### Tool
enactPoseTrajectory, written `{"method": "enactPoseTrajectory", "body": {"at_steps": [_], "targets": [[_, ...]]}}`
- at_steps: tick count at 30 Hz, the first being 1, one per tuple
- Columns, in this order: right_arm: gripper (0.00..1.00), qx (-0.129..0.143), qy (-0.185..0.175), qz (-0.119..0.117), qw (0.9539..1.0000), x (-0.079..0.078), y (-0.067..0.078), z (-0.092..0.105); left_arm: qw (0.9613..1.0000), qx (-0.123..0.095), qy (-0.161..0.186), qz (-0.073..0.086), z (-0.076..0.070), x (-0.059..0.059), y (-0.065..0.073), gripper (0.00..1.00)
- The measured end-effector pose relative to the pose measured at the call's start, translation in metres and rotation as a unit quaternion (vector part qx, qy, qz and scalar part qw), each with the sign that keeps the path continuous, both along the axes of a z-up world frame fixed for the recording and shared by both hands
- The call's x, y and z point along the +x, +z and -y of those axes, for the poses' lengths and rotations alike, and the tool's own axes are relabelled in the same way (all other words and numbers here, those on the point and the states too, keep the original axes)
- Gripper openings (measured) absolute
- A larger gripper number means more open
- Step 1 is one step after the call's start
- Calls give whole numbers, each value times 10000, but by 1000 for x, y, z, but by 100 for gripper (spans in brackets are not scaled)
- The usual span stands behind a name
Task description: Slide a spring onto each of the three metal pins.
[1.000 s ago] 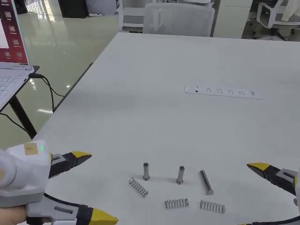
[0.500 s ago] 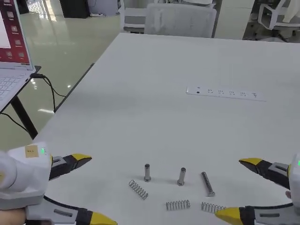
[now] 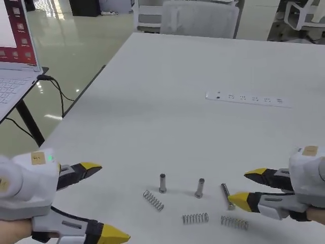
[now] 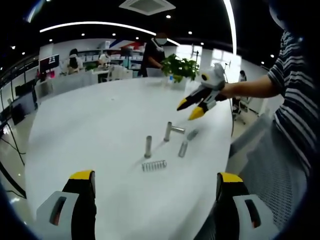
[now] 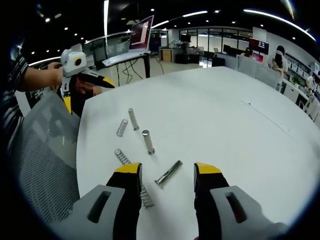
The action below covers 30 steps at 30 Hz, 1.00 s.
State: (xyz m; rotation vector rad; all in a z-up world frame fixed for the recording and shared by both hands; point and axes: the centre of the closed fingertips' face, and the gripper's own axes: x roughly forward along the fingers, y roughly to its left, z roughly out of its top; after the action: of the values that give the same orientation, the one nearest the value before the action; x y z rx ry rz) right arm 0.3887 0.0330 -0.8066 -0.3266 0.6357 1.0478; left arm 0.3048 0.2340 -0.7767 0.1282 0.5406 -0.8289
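Two metal pins stand upright on the white table, one (image 3: 162, 183) to the left and one (image 3: 200, 187) at the middle. A third pin (image 3: 227, 195) lies flat to their right. Three loose springs (image 3: 153, 200) (image 3: 195, 218) (image 3: 234, 222) lie in front of the pins. My right gripper (image 3: 241, 187) is open at the lying pin (image 5: 168, 172), which sits between its yellow tips (image 5: 167, 168). My left gripper (image 3: 107, 201) stands wide open at the near left, well short of the leftmost spring (image 4: 154, 165).
A white power strip (image 3: 248, 98) lies flat further back on the table (image 3: 167, 91). A laptop (image 3: 15, 56) with a cable sits on a stand beyond the table's left edge. A mesh chair (image 3: 198, 18) stands at the far end.
My right gripper has come in from the right edge to the lying pin, and its lower jaw is in sight now. The left gripper has stayed put. The pins and springs have not moved.
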Motion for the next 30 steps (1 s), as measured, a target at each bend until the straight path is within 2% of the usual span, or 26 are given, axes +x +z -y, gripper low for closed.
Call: {"method": "enactPoseTrajectory", "body": {"at_steps": [2, 11, 13, 16, 19, 23, 29, 30], "targets": [[37, -67, -49, -139, 9999, 2, -6, -3, 10000, -4, 6, 17, 0, 0, 1, 98], [24, -497, -163, -432, 9977, 12, -27, -10, 10000, 26, 88, 3, -6, 0, 2, 98], [21, -701, -189, -403, 9965, 13, -32, -9, 9999, 56, 106, -17, -8, 0, 0, 98], [20, -720, -224, -548, 9956, 13, -37, -13, 9999, 32, 106, -44, -8, -2, -1, 98], [17, -865, -280, -542, 9944, 16, -42, -12, 9999, 71, 80, -45, -9, -2, -2, 98], [14, -860, -406, -681, 9931, 20, -43, -12, 9999, 67, 63, -57, -9, -2, -3, 98], [12, -1007, -457, -720, 9913, 21, -48, -13, 9999, 83, 32, -106, -10, -1, -7, 98], [11, -1081, -442, -670, 9909, 22, -50, -13, 9999, 88, 38, -108, -10, -1, -7, 98]]}}
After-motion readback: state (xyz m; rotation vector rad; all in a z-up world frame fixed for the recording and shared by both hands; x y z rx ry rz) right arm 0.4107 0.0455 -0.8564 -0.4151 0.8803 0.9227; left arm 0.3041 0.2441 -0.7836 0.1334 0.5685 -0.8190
